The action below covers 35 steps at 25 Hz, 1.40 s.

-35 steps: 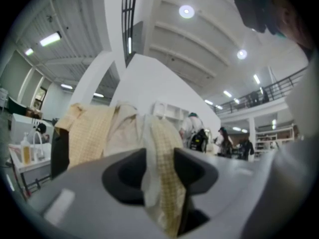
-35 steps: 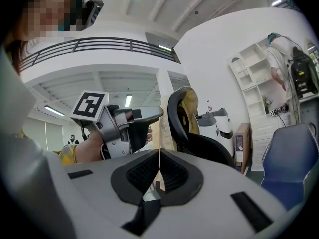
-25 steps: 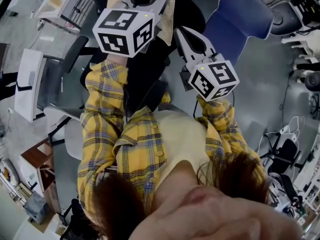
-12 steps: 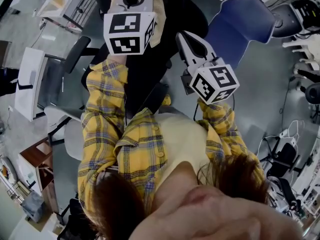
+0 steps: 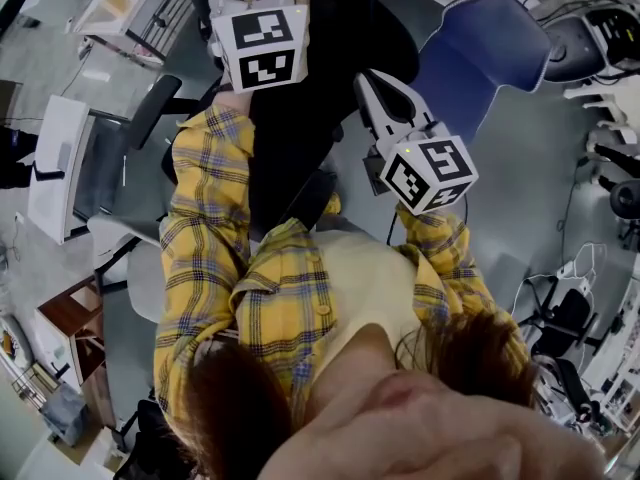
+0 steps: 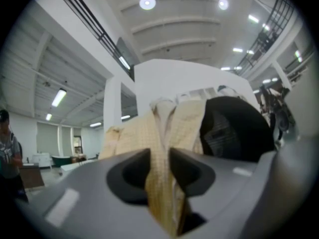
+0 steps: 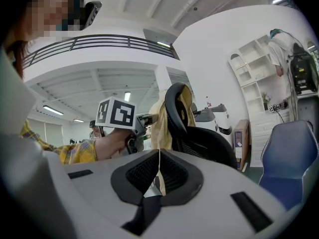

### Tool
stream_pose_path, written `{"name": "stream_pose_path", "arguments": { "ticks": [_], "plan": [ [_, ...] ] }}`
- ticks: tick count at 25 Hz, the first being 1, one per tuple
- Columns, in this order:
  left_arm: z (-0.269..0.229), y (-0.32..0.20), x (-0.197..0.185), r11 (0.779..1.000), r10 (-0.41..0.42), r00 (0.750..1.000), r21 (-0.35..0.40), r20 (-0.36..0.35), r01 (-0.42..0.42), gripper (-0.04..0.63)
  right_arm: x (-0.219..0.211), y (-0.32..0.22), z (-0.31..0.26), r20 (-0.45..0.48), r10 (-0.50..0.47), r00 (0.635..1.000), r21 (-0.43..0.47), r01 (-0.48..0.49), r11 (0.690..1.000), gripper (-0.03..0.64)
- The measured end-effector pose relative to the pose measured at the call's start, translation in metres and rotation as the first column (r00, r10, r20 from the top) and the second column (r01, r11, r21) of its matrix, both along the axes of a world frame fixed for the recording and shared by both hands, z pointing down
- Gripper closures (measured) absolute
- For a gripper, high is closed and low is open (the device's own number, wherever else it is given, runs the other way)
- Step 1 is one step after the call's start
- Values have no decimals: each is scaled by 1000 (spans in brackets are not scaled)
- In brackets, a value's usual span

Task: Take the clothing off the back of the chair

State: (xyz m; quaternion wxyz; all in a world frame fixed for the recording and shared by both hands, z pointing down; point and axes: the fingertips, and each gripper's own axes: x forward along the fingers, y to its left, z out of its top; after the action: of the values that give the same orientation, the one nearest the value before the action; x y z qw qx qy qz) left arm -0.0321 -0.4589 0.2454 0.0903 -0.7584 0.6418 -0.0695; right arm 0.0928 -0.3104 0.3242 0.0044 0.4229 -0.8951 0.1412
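Lab hall, grey floor (image 5: 520, 168), white ceiling with round and strip lights. Black mesh office chair (image 7: 204, 143) stands in front of the person, blue chair (image 5: 480, 48) just beside it on the right. White shelving (image 7: 254, 68) stands against the far wall.

Clothing (image 6: 167, 126): beige checked garment, draped over the top of the black chair's back and headrest. It hangs down the chair's left side in the right gripper view.

Left gripper (image 6: 159, 152): up at the top of the chair back, roughly level. Jaws partway apart and opening. A bunched fold of the clothing runs down through the gap, fills it and touches both inner faces. Below the jaws the fabric bulges wider, so it reads as pinched, not loose. The arm behind this gripper wears a yellow plaid sleeve (image 5: 205, 218).

Right gripper (image 7: 158, 152): lower and to the right of the left one, beside the chair and clear of it. Jaws together, tips meeting, only a thin seam showing. Nothing between them. It touches neither chair nor clothing.

A bystander (image 6: 7, 148) is at the far left edge of the left gripper view.
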Motion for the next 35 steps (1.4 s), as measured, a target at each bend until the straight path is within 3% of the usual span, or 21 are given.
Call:
{"name": "stream_pose_path", "arguments": {
  "ticks": [6,12,16,23,29,35],
  "plan": [
    [2,-14,-8,1000,-21,1000,-7,-10,21,385,0,-4,2,-3,4,1000,-11,-4,1000,601],
    [9,-27,-10,997,41,991,-59,-130,-49,365,-2,-4,7,-2,9,1000,-21,-9,1000,601],
    [11,-29,-5,993,84,983,-71,-164,-97,408,-1,-4,9,-3,15,1000,-27,-15,1000,602],
    [13,-26,7,987,125,982,-86,-143,-139,537,-1,-2,11,-3,20,1000,-30,-20,999,601],
    [12,-16,5,986,132,981,-86,-142,-145,566,-2,6,9,-1,22,1000,-21,-22,1000,601],
    [2,1,0,988,142,976,-40,-166,-151,571,-4,13,5,0,18,1000,-10,-18,1000,601]
  ]
}}
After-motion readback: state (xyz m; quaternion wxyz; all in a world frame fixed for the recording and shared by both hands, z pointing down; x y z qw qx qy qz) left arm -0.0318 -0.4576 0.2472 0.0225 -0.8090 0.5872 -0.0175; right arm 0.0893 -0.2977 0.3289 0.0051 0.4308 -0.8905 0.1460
